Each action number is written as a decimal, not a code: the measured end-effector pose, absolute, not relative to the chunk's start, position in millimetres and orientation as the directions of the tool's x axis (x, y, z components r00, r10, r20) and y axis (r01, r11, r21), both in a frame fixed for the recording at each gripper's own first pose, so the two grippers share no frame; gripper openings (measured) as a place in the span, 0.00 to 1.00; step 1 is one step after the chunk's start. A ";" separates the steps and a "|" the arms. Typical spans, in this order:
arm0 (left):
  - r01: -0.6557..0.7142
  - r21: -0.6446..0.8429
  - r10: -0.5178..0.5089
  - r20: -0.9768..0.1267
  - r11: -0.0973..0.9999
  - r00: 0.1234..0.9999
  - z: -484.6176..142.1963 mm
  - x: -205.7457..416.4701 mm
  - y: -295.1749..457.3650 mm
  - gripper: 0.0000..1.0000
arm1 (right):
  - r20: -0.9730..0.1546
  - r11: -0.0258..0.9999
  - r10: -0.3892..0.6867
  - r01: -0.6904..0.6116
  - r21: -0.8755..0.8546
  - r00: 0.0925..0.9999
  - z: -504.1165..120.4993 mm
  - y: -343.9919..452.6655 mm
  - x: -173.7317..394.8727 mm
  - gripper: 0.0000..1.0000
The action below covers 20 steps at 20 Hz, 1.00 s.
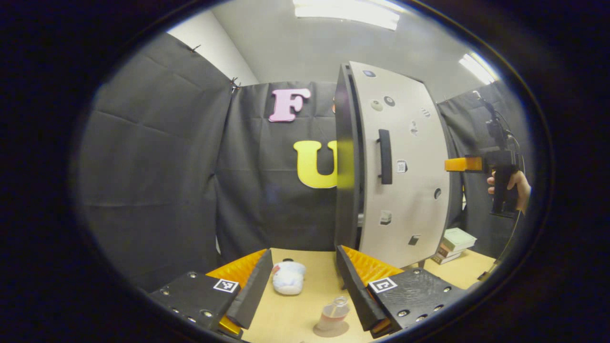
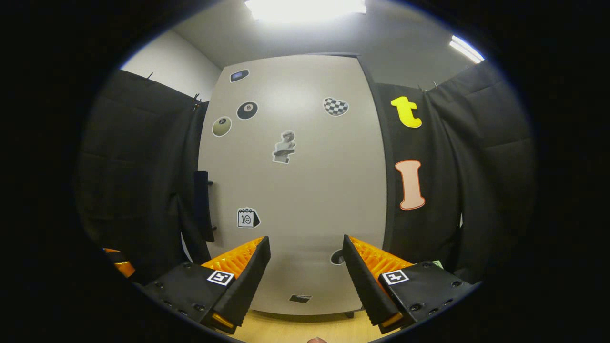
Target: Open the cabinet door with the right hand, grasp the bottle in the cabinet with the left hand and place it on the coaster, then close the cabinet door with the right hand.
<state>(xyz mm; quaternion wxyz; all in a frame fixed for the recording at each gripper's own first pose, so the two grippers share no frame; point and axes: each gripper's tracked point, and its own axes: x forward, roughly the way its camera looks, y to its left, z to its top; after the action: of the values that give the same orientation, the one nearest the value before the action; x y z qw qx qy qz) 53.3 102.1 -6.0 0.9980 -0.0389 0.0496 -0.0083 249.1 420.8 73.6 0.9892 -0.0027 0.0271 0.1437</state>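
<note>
The cabinet (image 1: 381, 162) stands on the counter (image 1: 305, 281), its pale door (image 2: 295, 181) carrying stickers and a dark handle (image 1: 385, 156). In the left gripper view the door looks nearly shut, with a narrow dark gap along its handle edge.

The bottle (image 1: 333, 314) stands upright on the coaster (image 1: 331, 328), in front of the cabinet. A white soft thing (image 1: 288, 277) lies on the counter left of the bottle, and books (image 1: 452, 244) lie right of the cabinet.

The left gripper (image 1: 305, 286) is spread apart and empty above the bottle. The right gripper (image 2: 305, 276) faces the door, spread apart and empty; in the left gripper view it (image 1: 460, 164) sits at the cabinet's right edge, held by a hand (image 1: 517, 188).
</note>
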 end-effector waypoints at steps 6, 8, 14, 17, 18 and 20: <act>0.090 -0.089 -0.096 -0.064 0.992 0.993 20.0 68.2 27.3 0.83 | -0.037 0.976 0.215 -0.215 -0.010 0.976 88.0 329.2 215.1 0.96; 0.109 -0.087 -0.114 -0.057 0.990 0.992 28.6 73.2 3.5 0.82 | -0.038 0.982 0.187 -0.187 -0.015 0.982 87.2 297.1 205.3 0.92; 0.114 -0.088 -0.119 -0.047 0.990 0.992 47.5 76.0 -53.2 0.84 | -0.049 0.988 0.147 -0.149 -0.031 0.988 71.6 220.4 185.1 0.96; 0.087 -0.055 -0.089 -0.038 0.995 0.995 55.3 60.7 -67.3 0.82 | -0.065 0.986 0.154 -0.157 -0.047 0.986 57.4 197.6 179.4 0.92; 0.075 -0.041 -0.077 -0.035 0.996 0.996 59.7 58.8 -67.3 0.82 | -0.076 0.986 0.157 -0.161 -0.046 0.985 52.2 192.0 176.6 0.96; 0.061 -0.026 -0.062 -0.032 0.998 0.998 68.2 55.7 -69.3 0.82 | -0.108 0.986 0.161 -0.164 -0.028 0.981 40.1 185.9 173.5 0.93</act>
<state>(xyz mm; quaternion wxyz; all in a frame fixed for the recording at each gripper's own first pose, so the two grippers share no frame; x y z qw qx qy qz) 55.7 -69.3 68.2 0.9993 -0.0123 0.0166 -0.0309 173.5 185.9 40.1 0.9951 -0.0185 0.0528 0.0817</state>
